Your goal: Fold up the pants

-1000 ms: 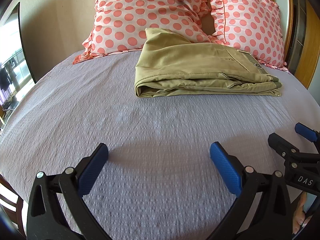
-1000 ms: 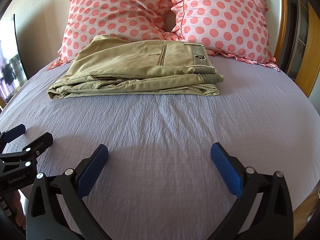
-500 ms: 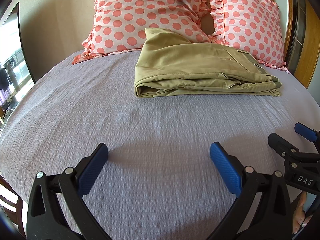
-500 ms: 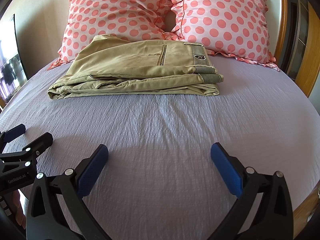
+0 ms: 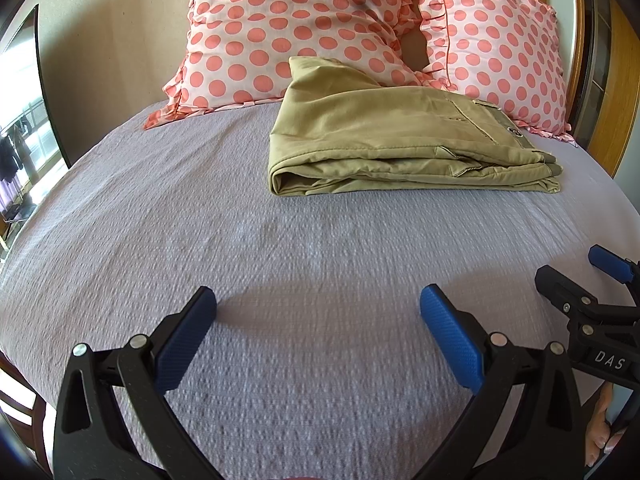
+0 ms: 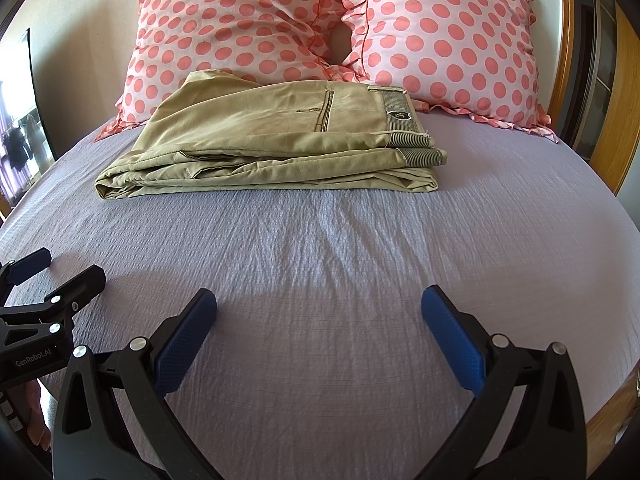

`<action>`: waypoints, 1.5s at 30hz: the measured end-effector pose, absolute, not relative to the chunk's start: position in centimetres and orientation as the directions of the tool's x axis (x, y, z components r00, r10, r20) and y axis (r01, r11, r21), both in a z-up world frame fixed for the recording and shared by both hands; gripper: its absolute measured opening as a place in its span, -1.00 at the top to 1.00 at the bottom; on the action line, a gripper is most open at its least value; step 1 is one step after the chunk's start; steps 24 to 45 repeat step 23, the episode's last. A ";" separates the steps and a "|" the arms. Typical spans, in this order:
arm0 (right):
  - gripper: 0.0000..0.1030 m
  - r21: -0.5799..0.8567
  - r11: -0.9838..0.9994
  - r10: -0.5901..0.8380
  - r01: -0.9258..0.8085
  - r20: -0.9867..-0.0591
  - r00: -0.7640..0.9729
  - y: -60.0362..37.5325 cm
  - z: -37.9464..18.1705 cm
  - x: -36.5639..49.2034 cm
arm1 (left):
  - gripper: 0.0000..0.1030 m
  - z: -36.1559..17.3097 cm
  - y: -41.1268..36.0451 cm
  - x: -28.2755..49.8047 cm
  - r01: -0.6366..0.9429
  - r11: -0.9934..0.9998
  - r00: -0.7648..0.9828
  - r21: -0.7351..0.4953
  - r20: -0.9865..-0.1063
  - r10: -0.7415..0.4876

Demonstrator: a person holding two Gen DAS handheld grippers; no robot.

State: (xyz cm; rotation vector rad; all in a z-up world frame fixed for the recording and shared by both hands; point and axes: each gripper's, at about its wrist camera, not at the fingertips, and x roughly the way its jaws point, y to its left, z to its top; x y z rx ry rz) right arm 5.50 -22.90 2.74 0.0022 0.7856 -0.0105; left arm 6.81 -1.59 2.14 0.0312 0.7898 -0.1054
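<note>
Khaki pants [image 5: 400,140] lie folded in a flat stack on the lilac bed sheet [image 5: 200,220], against the pillows; they also show in the right wrist view [image 6: 272,140], waistband to the right. My left gripper [image 5: 318,312] is open and empty, low over the sheet well short of the pants. My right gripper [image 6: 319,312] is open and empty too, level with the left. The right gripper shows at the right edge of the left wrist view [image 5: 576,276], and the left gripper at the left edge of the right wrist view [image 6: 60,268].
Two pink polka-dot pillows [image 6: 240,28] [image 6: 448,36] lean on the wall behind the pants. A wooden bed frame [image 6: 620,112] runs along the right. A window [image 5: 20,128] is at the left.
</note>
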 end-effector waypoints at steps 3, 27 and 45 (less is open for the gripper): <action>-0.97 -0.002 1.000 -0.008 0.010 -0.707 0.707 -22.9 2.7 5.5 | -0.97 2.1 -1.6 6.8 0.105 0.994 0.699 -0.011 -0.710 -0.082; -0.97 -0.002 1.000 -0.008 0.009 -0.706 0.708 -23.0 2.8 5.5 | -0.97 2.1 -1.3 6.9 0.128 0.992 0.700 -0.014 -0.707 -0.100; -0.97 -0.002 1.000 -0.008 0.009 -0.706 0.708 -23.0 2.8 5.5 | -0.97 2.1 -1.3 6.9 0.128 0.992 0.700 -0.014 -0.707 -0.100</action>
